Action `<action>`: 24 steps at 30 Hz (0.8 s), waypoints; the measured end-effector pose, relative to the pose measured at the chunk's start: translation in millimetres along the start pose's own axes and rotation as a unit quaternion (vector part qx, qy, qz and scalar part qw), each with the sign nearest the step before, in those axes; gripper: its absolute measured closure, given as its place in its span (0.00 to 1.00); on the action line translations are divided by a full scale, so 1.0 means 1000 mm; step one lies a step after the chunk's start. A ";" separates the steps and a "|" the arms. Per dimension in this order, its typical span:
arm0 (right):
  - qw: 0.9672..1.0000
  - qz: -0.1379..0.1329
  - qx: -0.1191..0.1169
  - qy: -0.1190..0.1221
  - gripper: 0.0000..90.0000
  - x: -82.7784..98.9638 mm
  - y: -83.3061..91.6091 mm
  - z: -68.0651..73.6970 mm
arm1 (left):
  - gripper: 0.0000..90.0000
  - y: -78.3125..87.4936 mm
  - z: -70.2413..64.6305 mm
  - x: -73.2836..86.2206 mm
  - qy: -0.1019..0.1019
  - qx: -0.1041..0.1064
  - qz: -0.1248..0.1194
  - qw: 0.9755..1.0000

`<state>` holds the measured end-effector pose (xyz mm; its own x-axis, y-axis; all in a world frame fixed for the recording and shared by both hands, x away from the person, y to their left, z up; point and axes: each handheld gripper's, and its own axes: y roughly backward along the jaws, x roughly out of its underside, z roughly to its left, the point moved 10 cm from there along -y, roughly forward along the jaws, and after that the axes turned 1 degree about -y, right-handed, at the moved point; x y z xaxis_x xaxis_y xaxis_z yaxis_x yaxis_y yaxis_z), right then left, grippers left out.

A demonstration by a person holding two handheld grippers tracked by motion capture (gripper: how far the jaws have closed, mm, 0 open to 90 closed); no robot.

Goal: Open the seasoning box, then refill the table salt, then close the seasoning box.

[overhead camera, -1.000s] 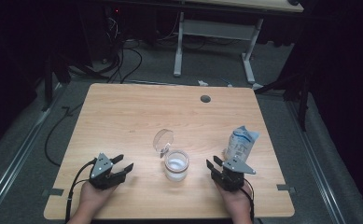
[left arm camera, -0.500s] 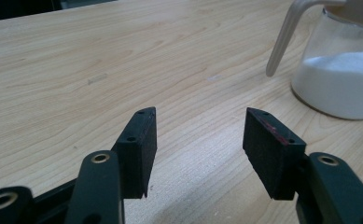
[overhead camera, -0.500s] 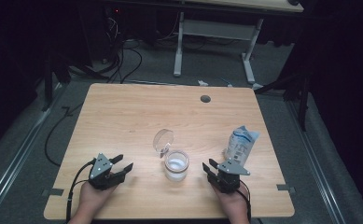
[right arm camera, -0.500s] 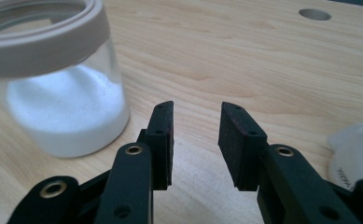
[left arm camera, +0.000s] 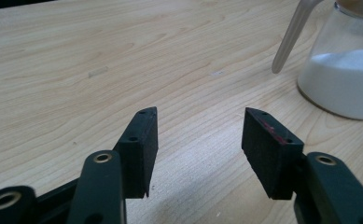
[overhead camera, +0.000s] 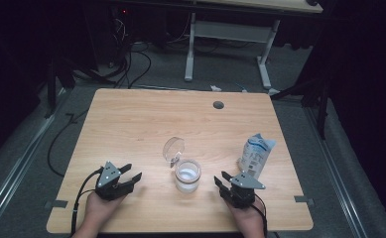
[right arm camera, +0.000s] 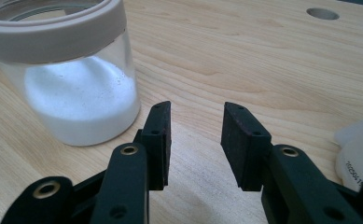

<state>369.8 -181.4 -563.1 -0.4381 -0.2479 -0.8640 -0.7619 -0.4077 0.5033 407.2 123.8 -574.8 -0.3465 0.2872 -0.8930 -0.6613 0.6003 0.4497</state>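
A clear glass jar half full of white powder stands near the table's front middle, its hinged lid flipped open behind it. My left gripper rests left of the jar and is open; its jaws have just closed a little with nothing between them. In the left gripper view the jar sits ahead to the right. My right gripper lies right of the jar, open and empty, its jaws having just opened slightly. From the right gripper view the jar stands ahead to the left.
A white and blue plastic bag stands upright just behind the right gripper; its edge shows in the right gripper view. A round cable hole is near the table's far edge. Cables trail off the front edge.
The right gripper has edged slightly to the left and toward the near edge. The left gripper, jar and bag have stayed where they were.
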 end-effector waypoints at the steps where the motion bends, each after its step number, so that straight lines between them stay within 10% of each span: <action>1: 1.000 0.000 0.000 0.000 0.71 0.000 0.000 0.000 | 0.52 -0.001 0.000 -0.001 0.000 0.001 0.002 1.000; 24: 1.000 0.002 -0.023 0.019 0.81 -0.003 -0.005 0.017 | 0.74 -0.016 -0.027 -0.053 0.027 0.040 -0.014 0.999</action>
<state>366.5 -163.6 -563.6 -0.4221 -0.2831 -0.8612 -0.7371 -0.4459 0.5078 418.7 78.8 -534.4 -0.3653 0.2301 -0.9020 -0.6168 0.6660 0.4196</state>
